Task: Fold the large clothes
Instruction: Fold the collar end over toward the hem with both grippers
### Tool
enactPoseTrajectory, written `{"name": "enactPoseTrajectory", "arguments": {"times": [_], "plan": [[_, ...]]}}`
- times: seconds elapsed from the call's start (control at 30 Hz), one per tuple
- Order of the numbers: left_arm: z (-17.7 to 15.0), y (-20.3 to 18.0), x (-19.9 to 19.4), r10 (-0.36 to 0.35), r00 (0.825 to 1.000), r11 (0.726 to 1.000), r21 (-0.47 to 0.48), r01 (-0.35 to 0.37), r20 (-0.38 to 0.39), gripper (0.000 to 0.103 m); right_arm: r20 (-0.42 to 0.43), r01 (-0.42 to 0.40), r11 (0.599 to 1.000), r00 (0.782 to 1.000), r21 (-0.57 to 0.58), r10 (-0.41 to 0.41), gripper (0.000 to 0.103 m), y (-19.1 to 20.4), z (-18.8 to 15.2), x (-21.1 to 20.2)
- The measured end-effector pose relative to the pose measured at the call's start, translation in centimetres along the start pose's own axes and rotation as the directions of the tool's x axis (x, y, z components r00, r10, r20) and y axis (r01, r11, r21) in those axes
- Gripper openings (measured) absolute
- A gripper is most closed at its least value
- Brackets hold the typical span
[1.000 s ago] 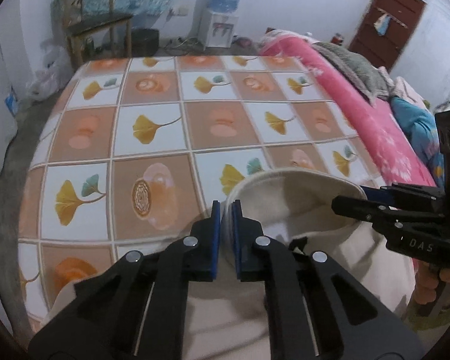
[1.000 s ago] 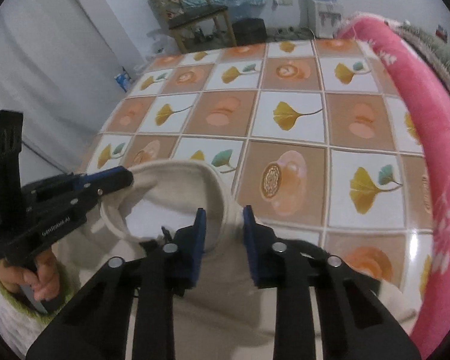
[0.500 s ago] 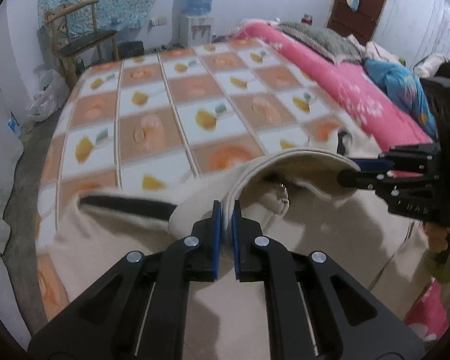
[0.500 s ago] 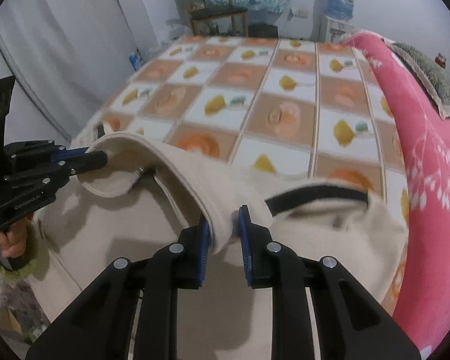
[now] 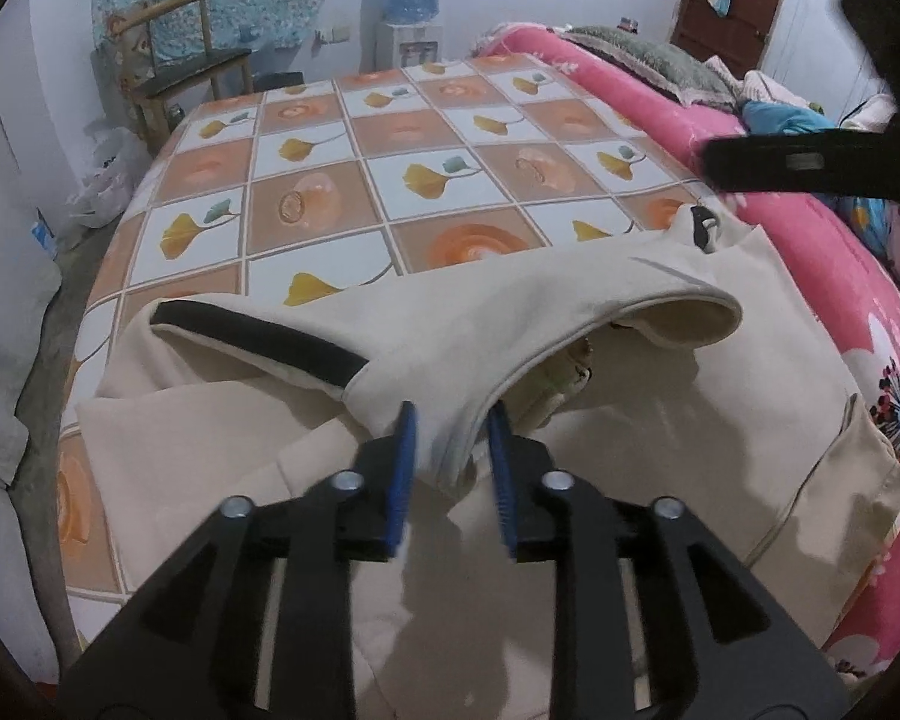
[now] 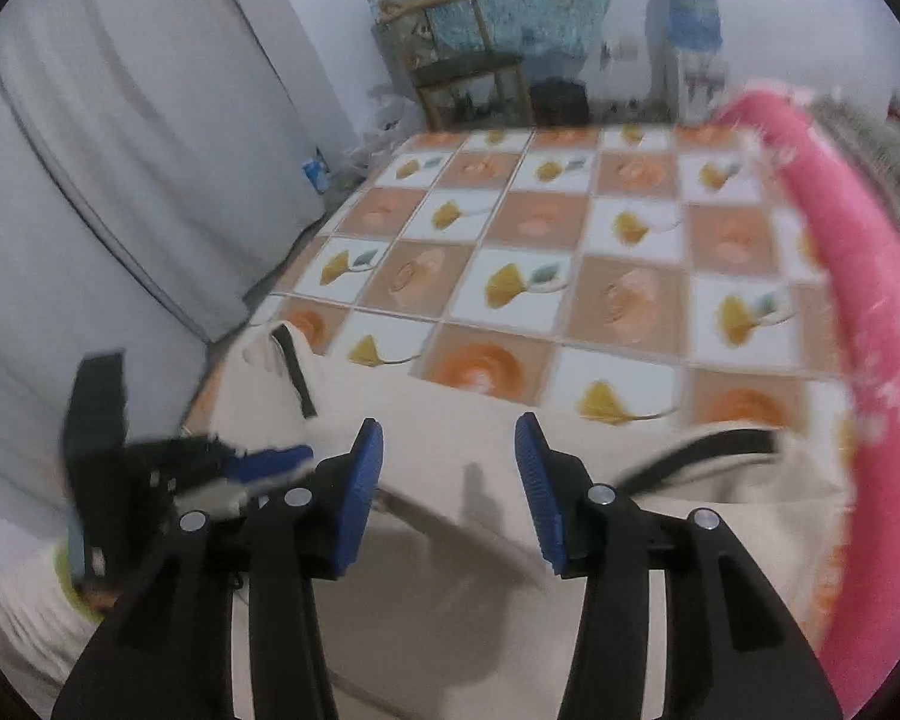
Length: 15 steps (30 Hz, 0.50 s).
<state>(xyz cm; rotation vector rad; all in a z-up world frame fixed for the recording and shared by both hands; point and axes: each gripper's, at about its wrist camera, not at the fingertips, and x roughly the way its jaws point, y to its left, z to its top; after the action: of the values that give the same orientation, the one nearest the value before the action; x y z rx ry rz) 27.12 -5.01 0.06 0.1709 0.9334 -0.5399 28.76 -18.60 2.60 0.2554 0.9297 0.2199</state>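
A large cream garment [image 5: 510,312] with black-trimmed bands [image 5: 258,336] lies spread over the near end of the tiled-pattern tablecloth [image 5: 330,180]. In the left wrist view my left gripper [image 5: 450,450] has its jaws opening, and a fold of the cream collar edge still stands loosely between the blue pads [image 5: 405,468]. In the right wrist view my right gripper [image 6: 448,438] hovers just above the cream garment [image 6: 450,570] with jaws opening wide and nothing between them. The blurred left gripper [image 6: 258,462] shows at the left there, and the right gripper [image 5: 798,165] crosses the upper right of the left view.
A pink blanket [image 5: 810,252] runs along the right side of the table. A wooden chair [image 5: 192,60] and a water dispenser [image 5: 411,12] stand beyond the far end. Grey fabric [image 6: 120,180] hangs at the left. The far tablecloth [image 6: 540,228] is bare.
Both grippers drew the collar back toward the near edge, laying the garment flat. Both jaws then spread apart; the right one let go of the fabric and the left loosened its hold.
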Motion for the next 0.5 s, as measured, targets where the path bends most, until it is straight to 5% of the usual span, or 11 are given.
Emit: {"name": "enactPoseTrajectory", "arguments": {"times": [0.2,0.33,0.5], "plan": [[-0.6,0.8,-4.4,-0.105,0.990,0.994,0.005,0.105,0.095,0.028,-0.176,0.054,0.998,0.983,0.015,-0.051,0.043,-0.7,-3.1,5.9],[1.6,0.6,-4.7,-0.108,0.984,0.994,-0.005,0.110,0.140,0.028,-0.167,0.066,0.998,0.984,0.012,-0.063,0.043,-0.8,-5.4,5.9],[4.2,-0.6,2.0,-0.054,0.998,0.998,-0.046,0.052,-0.034,0.028,-0.175,0.087,0.996,0.981,0.013,-0.083,0.043,-0.5,-5.6,5.4]]}}
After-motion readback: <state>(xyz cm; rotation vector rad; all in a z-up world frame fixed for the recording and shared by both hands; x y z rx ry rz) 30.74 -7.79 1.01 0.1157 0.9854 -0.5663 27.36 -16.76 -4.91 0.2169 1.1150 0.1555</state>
